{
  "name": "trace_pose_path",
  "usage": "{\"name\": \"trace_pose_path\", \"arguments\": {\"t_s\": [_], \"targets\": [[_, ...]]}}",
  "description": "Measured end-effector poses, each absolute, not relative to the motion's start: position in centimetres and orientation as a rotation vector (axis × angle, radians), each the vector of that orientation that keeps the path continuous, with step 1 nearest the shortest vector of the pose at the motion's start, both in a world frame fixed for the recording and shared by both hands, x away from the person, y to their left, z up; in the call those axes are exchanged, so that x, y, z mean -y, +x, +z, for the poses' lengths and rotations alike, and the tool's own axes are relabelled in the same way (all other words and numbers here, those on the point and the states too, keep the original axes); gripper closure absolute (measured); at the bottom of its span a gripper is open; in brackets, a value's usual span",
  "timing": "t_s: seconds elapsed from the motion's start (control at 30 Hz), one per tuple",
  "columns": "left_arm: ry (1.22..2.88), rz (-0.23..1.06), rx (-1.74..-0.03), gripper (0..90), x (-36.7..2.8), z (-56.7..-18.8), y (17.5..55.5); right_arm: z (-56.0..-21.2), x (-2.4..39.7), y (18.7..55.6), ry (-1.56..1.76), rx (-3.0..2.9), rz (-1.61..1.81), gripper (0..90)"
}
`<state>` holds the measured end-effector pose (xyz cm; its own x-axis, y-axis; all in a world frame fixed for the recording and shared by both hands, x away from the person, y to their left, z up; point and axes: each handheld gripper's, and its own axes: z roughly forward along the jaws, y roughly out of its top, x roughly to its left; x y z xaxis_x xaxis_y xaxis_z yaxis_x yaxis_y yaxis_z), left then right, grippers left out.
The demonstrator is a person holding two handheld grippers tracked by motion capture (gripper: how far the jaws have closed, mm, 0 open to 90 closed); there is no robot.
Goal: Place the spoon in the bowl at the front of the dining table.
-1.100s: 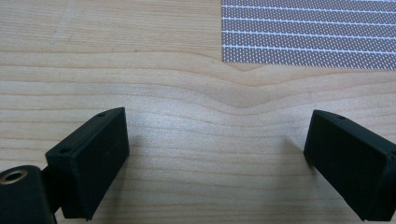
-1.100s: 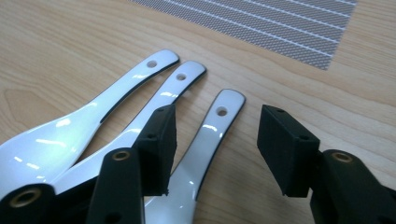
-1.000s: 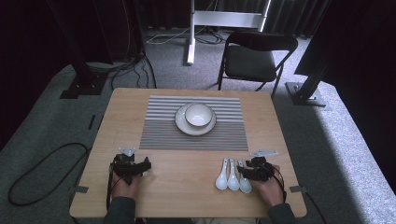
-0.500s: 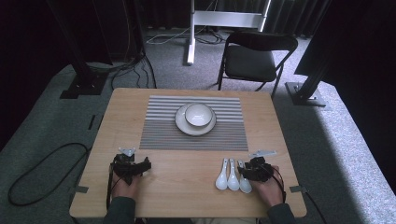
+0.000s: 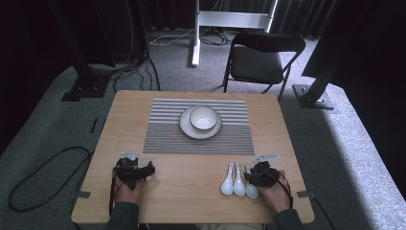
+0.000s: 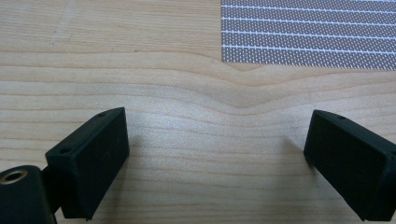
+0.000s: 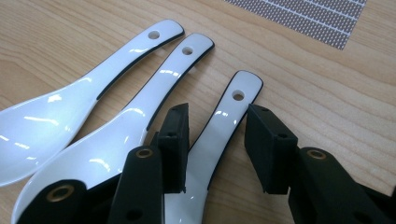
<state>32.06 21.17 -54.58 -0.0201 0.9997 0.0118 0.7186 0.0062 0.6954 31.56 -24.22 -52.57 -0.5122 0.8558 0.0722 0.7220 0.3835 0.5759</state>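
three white spoons (image 5: 238, 179) are laid side by side on the table (image 5: 191, 191) near the person's edge, and the right spoon (image 7: 219, 135) is set between the jaws of the right gripper (image 7: 217, 140). it looks hard, smooth and slippery, easily chipped if dropped, so it is best pinched across the thin handle, just behind the little hole. the jaws have just been closing around that handle, though it cannot be told for sure if it is pressed yet, while the left gripper (image 6: 217, 154) is kept wide apart over bare wood.
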Motion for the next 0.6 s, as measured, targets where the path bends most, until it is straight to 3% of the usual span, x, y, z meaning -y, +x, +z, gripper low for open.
{"name": "trace_pose_path", "arguments": {"t_s": [0.17, 0.33, 0.6], "targets": [[1.763, 0.736, -1.790, 7.0, -21.18, -54.58, 32.06, -52.50, 24.11, 31.52, 1.394, -2.417, 0.805, 61.0], [1.763, 0.736, -1.790, 7.0, -21.17, -54.58, 32.05, -52.51, 24.28, 31.55, 1.391, -2.402, 0.792, 71.3], [1.763, 0.736, -1.790, 7.0, -21.17, -54.58, 32.05, -52.39, 24.36, 31.63, 1.401, -2.417, 0.775, 69.5]]}}
